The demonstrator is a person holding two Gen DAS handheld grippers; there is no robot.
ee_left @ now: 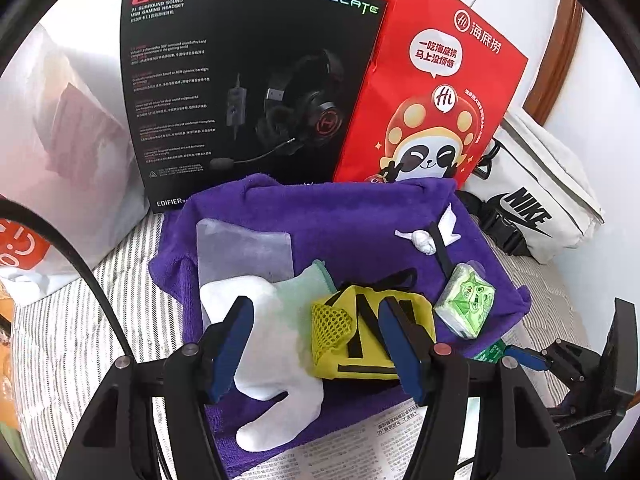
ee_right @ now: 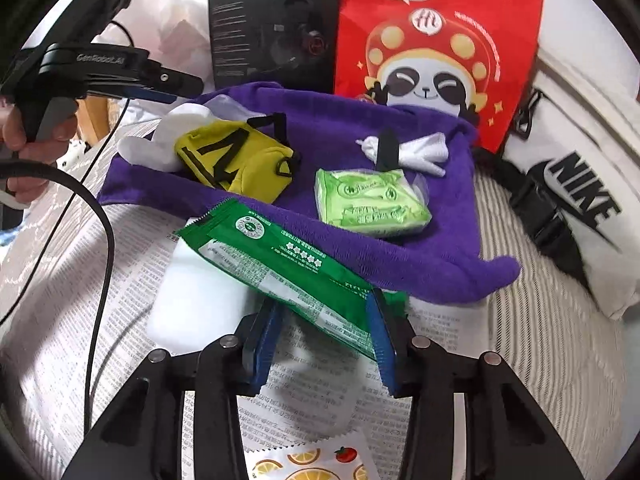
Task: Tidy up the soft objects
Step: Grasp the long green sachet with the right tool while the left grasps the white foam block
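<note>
While the left gripper [ee_left: 316, 344] hangs over the purple towel [ee_left: 352, 216] with its jaws parted, nothing is pinched between its blue pads [ee_left: 230, 344] — the white sock [ee_left: 276, 368] and the yellow mesh pouch [ee_left: 360, 340] simply lie beneath them on the cloth. The right gripper [ee_right: 320, 340] is clenched on one end of a green wet-wipe packet [ee_right: 280, 264], pads pressing either side of it; the packet slants across the towel's near edge and the printed newspaper [ee_right: 312, 400] under it. On the towel itself sit the pale green tissue pack [ee_right: 372, 204], a knotted white cloth with a black strap [ee_right: 400, 152] laid over it, a clear flat sachet [ee_left: 244, 248] and a mint-green cloth [ee_left: 308, 284] tucked behind the sock. Behind it all stand a black Hecate headset box [ee_left: 248, 92] and a red Haidilao panda bag [ee_left: 432, 92], with a white Nike bag [ee_left: 536, 200] leaning at the right. A hand [ee_right: 24, 132] grips the left tool's handle at the edge of the right camera's view — and a fruit-print wrapper [ee_right: 316, 462] peeks in at the bottom.
</note>
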